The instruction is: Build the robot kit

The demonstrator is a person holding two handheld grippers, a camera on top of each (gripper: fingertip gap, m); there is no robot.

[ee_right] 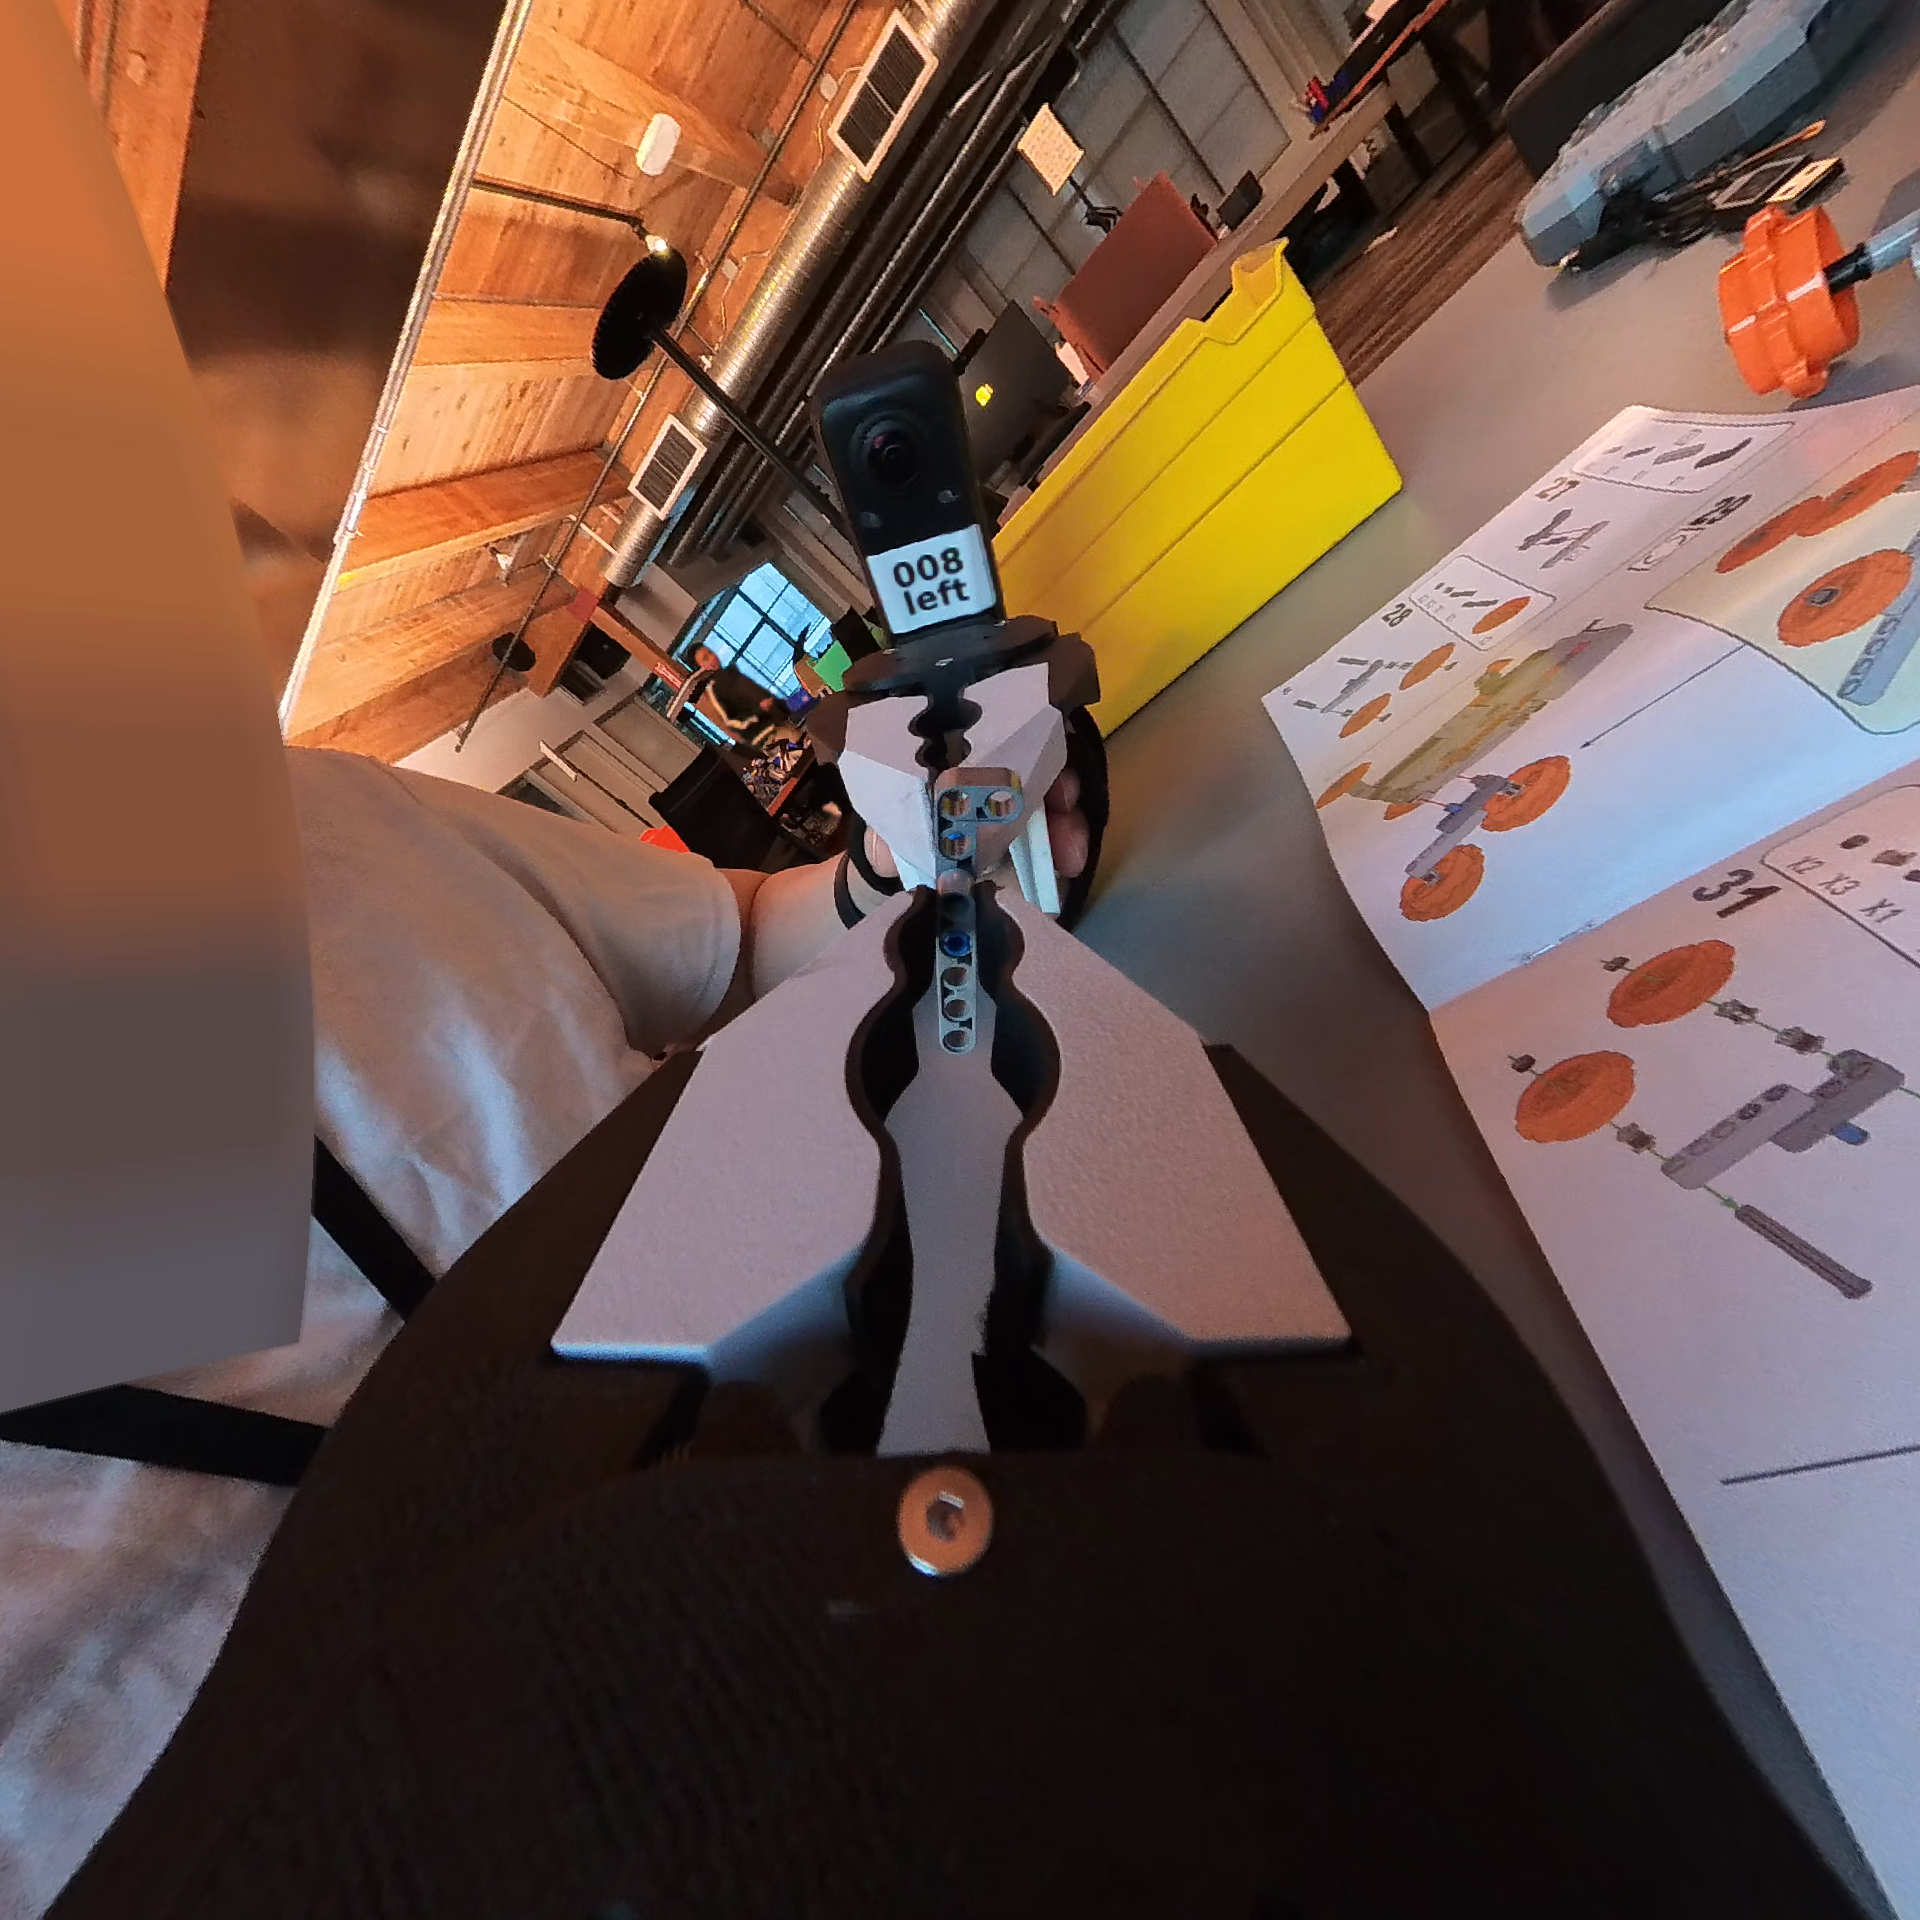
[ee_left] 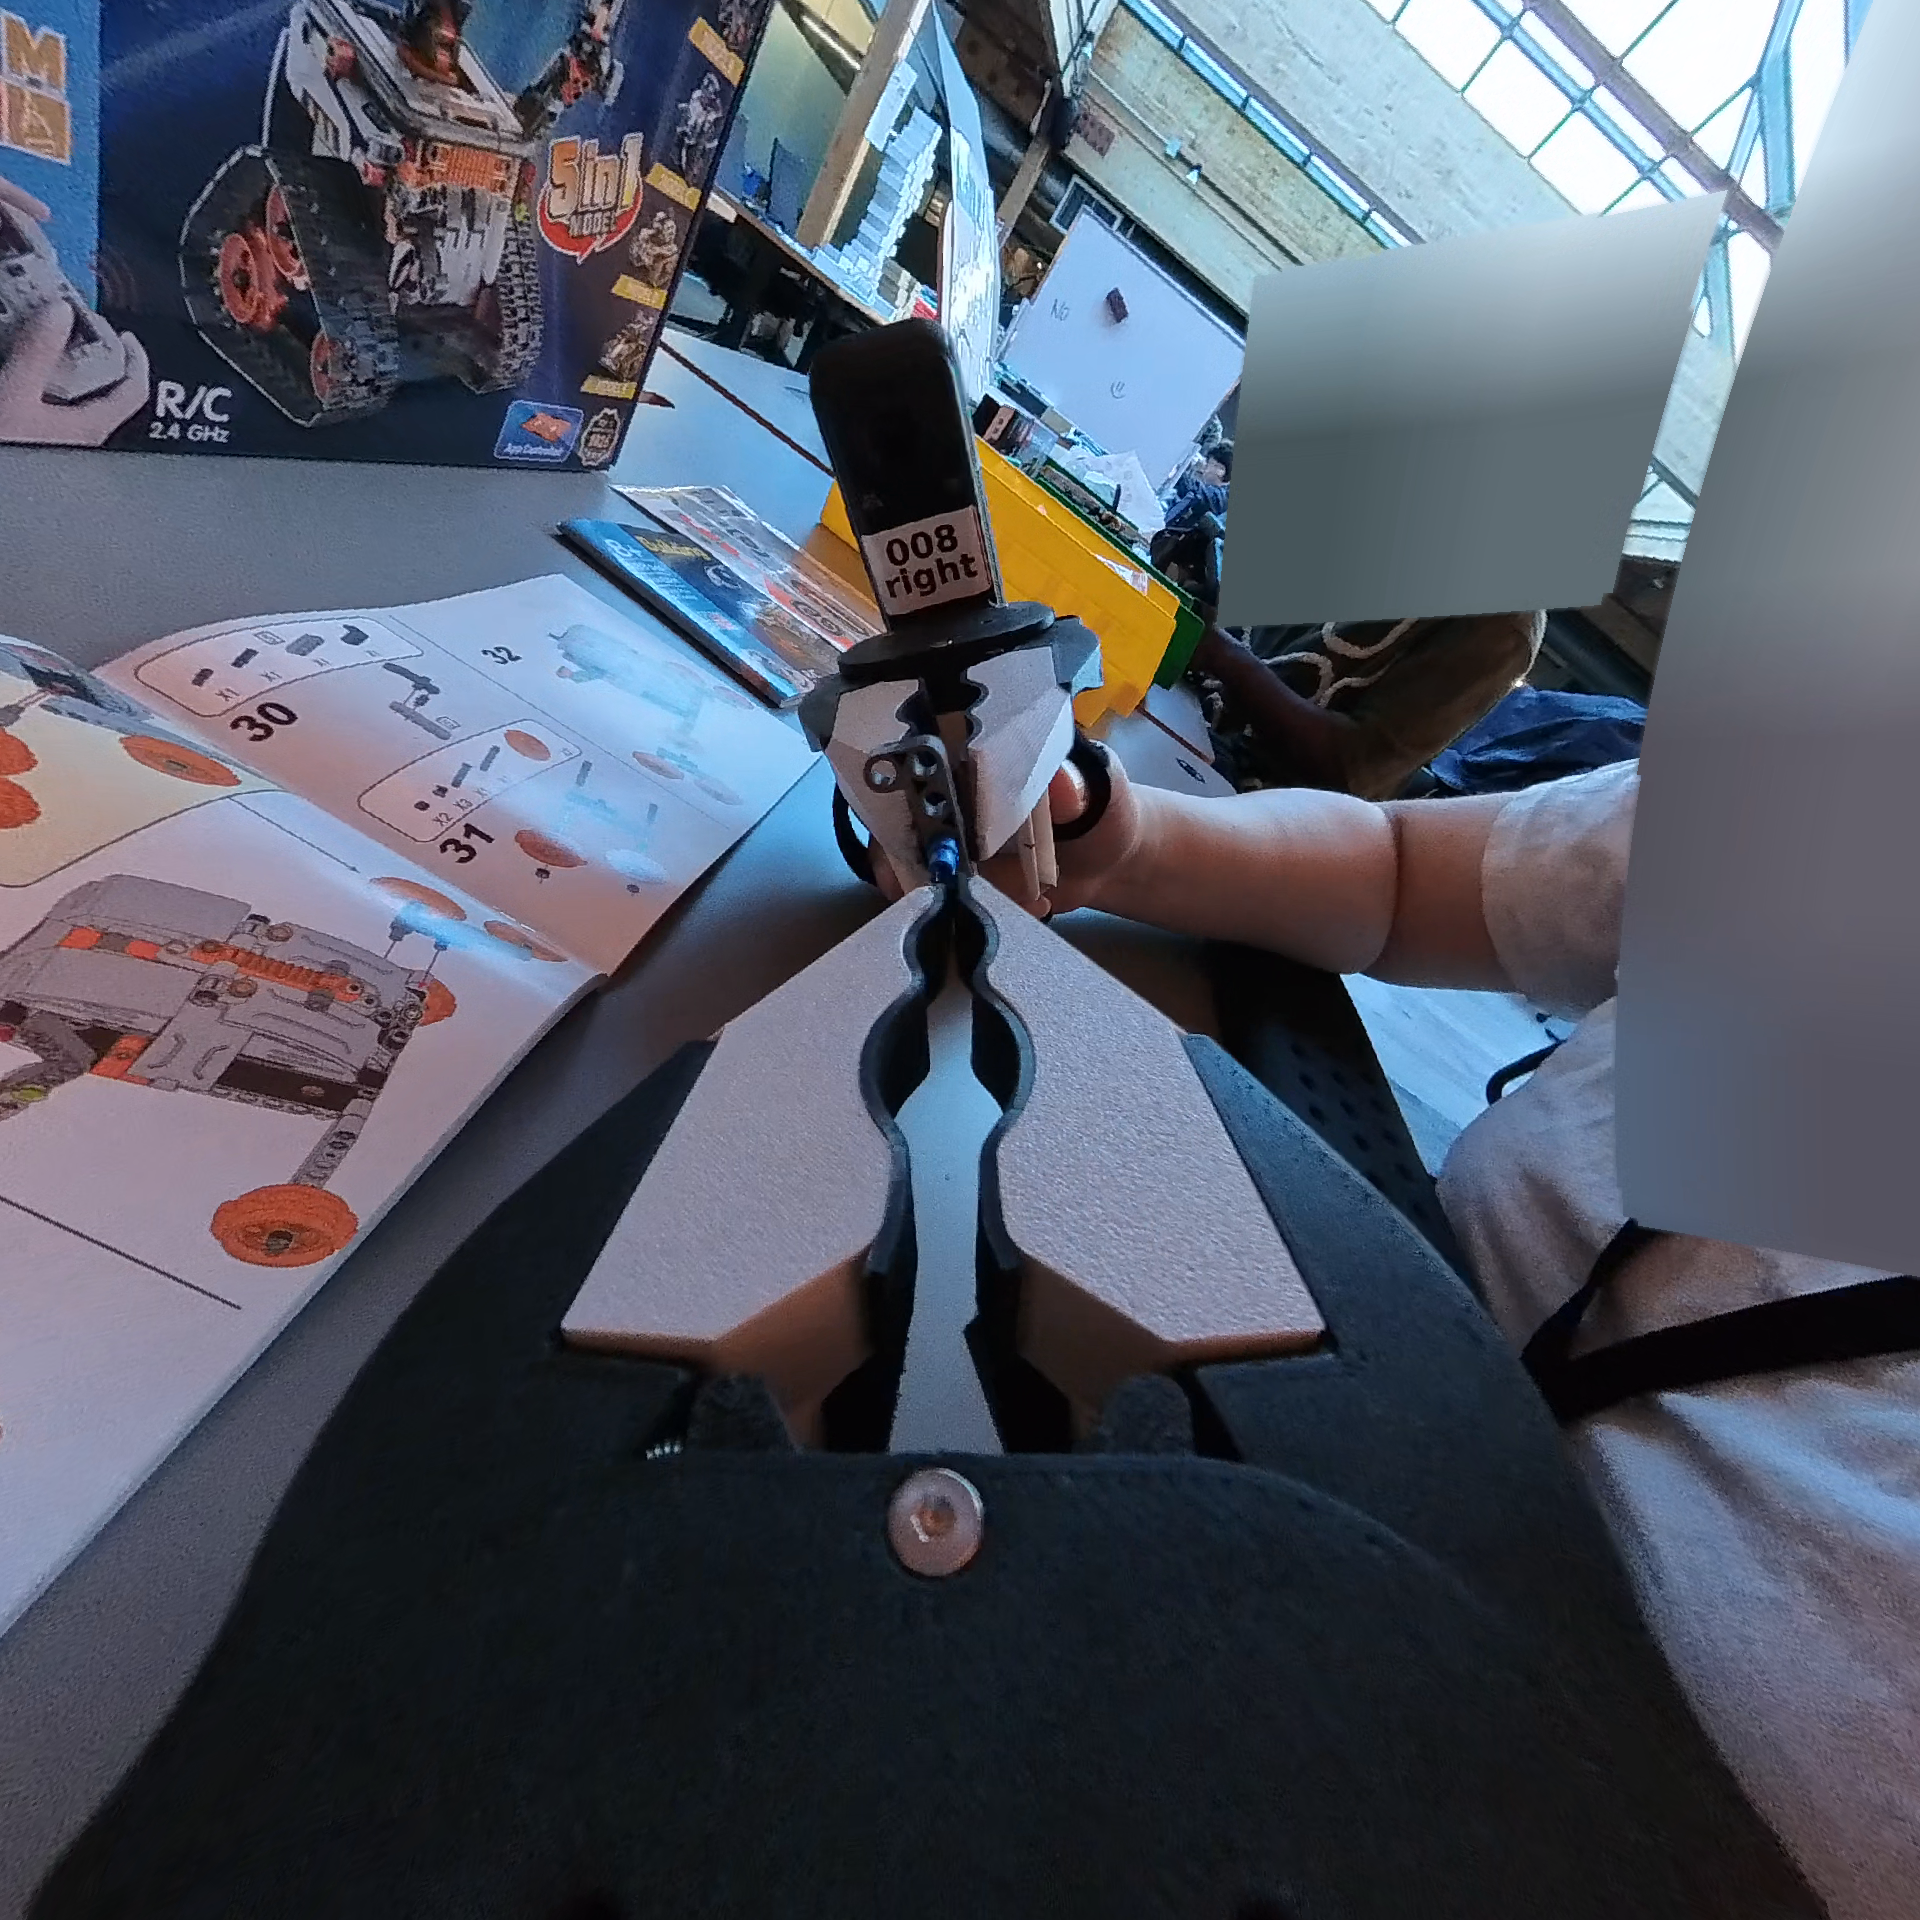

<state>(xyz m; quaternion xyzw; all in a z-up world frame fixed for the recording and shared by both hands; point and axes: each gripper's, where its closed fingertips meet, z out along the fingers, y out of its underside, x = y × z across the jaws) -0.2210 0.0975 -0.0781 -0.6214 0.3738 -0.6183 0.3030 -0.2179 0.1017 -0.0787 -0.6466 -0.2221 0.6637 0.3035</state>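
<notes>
My left gripper (ee_left: 951, 904) is shut, its tips pinching a small blue pin (ee_left: 940, 858) set in a grey L-shaped beam with holes (ee_left: 914, 779). My right gripper (ee_left: 940, 826) faces it tip to tip and is shut on that beam. In the right wrist view the beam (ee_right: 956, 1003) lies between the right gripper's (ee_right: 956, 906) fingers, with the blue pin (ee_right: 954, 943) in one hole. Its L end reaches the left gripper (ee_right: 966, 868). A hand (ee_left: 1091, 831) holds each gripper above the grey table (ee_left: 260, 520).
An open instruction booklet (ee_left: 312, 831) lies on the table beside the grippers and also shows in the right wrist view (ee_right: 1662, 1039). A toy kit box (ee_left: 364, 208) stands behind it. A yellow bin (ee_right: 1195, 499), an orange wheel on an axle (ee_right: 1787, 301) and a grey model (ee_right: 1683, 135) sit farther off. Only a small space, under 4 cm, lies between the two pairs of fingers.
</notes>
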